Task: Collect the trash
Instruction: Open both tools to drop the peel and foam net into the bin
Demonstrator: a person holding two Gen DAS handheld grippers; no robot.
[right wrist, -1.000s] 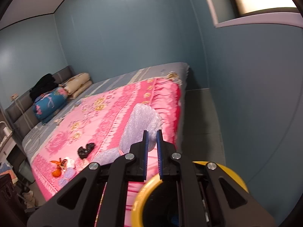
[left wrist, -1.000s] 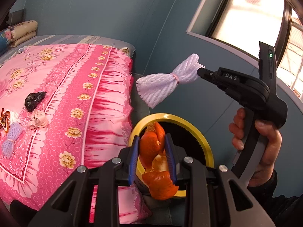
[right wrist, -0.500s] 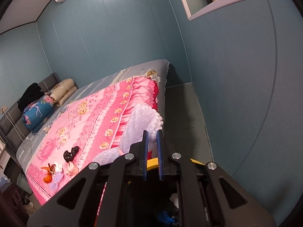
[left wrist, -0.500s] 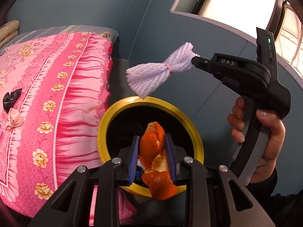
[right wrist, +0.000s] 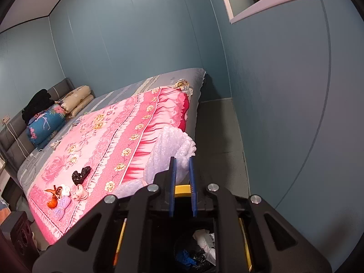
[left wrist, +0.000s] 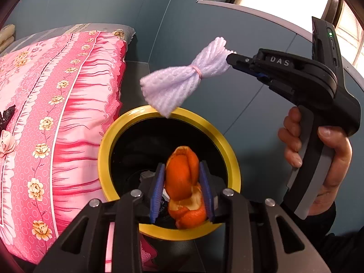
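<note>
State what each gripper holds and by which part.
Left gripper, jaws opening: orange peel, pads against its sides. Right gripper: white foam net, pinched at one end.

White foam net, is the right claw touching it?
Touching. The left wrist view shows the right claw pinched shut on one end of the white foam net.
</note>
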